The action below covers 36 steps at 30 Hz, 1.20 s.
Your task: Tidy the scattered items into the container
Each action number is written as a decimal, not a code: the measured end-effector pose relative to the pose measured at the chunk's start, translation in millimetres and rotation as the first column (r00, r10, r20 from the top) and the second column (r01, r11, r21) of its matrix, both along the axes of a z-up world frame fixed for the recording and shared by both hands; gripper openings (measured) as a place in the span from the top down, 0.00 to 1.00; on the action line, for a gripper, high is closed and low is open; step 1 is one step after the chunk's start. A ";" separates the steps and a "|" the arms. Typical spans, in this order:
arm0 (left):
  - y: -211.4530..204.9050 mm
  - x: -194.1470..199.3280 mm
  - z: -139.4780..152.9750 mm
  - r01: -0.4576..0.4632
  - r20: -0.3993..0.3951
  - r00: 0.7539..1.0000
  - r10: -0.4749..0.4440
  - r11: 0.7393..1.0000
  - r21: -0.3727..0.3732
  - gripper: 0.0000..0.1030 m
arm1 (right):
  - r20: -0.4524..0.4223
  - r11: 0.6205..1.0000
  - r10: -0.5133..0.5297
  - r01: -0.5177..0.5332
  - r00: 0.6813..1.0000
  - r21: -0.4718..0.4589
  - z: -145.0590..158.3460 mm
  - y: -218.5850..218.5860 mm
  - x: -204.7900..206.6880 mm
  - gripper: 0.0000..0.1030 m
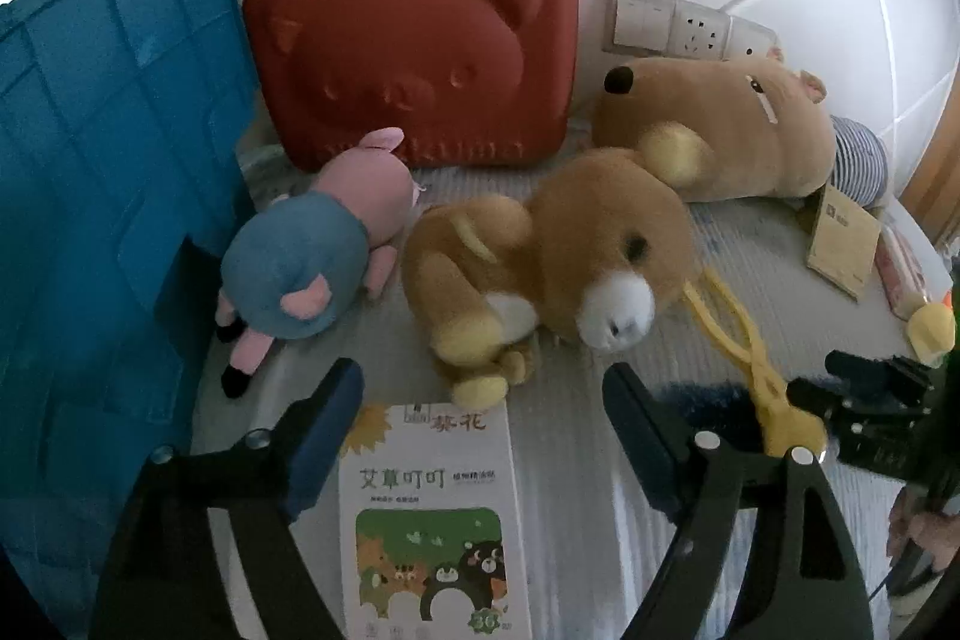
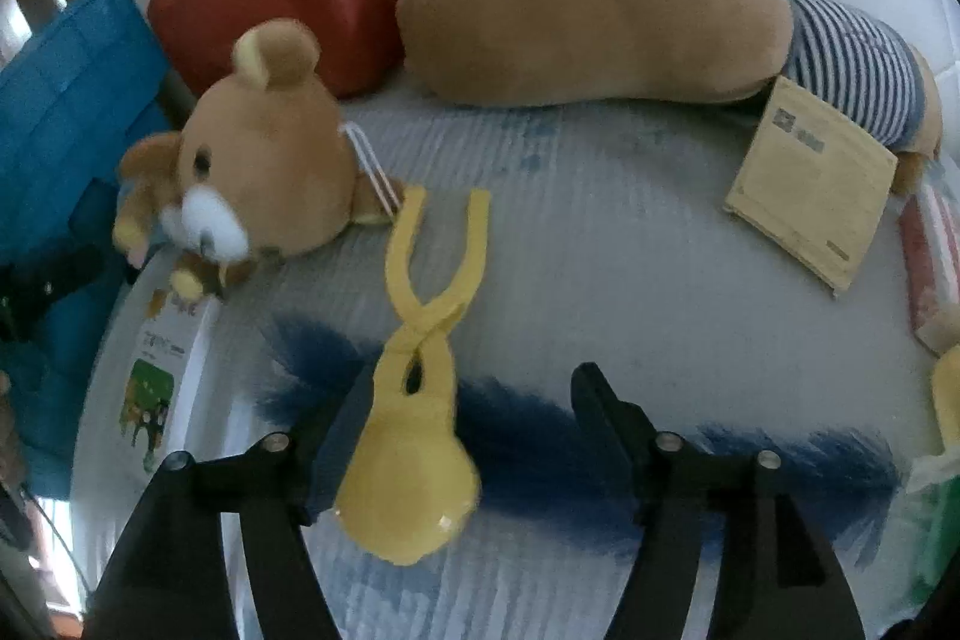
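Note:
A blue plastic crate (image 1: 102,196) stands at the left of the bed. My left gripper (image 1: 483,403) is open, its fingers on either side of a white printed box (image 1: 432,514). Beyond it lie a small brown teddy bear (image 1: 552,262) and a pink pig plush in blue (image 1: 306,256). My right gripper (image 2: 474,400) is open over a yellow plastic scoop-tongs toy (image 2: 414,436), which lies between the fingers near the left one. The teddy bear (image 2: 258,148) and the white box (image 2: 162,376) show at its left, the crate (image 2: 66,148) beyond them.
A red bear-embossed case (image 1: 414,58) leans on the wall. A large brown plush in striped clothes (image 2: 600,16) lies at the back, with a tan card tag (image 2: 810,184). A red-striped packet (image 2: 924,268) and a yellow item (image 2: 948,394) lie at the right edge.

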<state>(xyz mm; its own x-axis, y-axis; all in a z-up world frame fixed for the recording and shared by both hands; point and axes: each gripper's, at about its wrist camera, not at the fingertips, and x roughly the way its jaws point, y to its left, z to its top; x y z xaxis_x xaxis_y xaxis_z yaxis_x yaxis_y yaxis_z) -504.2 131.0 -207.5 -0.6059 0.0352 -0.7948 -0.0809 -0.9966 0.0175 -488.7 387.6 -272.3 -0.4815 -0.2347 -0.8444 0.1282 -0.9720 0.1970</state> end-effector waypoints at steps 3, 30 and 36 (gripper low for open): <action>-3.4 -9.3 -10.4 -0.026 0.022 0.999 0.026 1.000 -0.007 0.20 | -0.003 1.000 -0.002 0.002 1.000 0.000 0.1 -1.2 0.5 0.33; 2.3 -119.5 -99.7 -0.070 0.096 0.993 0.071 0.997 -0.014 0.23 | 0.009 0.997 0.020 -0.020 1.000 0.079 -38.2 -21.6 -27.3 0.31; 5.0 -127.4 -88.5 -0.068 0.057 0.996 0.068 0.998 -0.003 0.28 | -0.004 0.998 0.015 -0.014 1.000 0.065 -37.6 -20.3 -21.1 0.31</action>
<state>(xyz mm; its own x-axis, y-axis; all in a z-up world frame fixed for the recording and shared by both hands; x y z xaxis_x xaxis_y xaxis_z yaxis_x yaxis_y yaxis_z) -631.5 136.0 -296.0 -0.5606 -0.0054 -0.8281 -0.0138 -0.9998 0.0159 -509.8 367.3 -309.9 -0.4826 -0.1861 -0.8558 0.1433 -0.9808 0.1325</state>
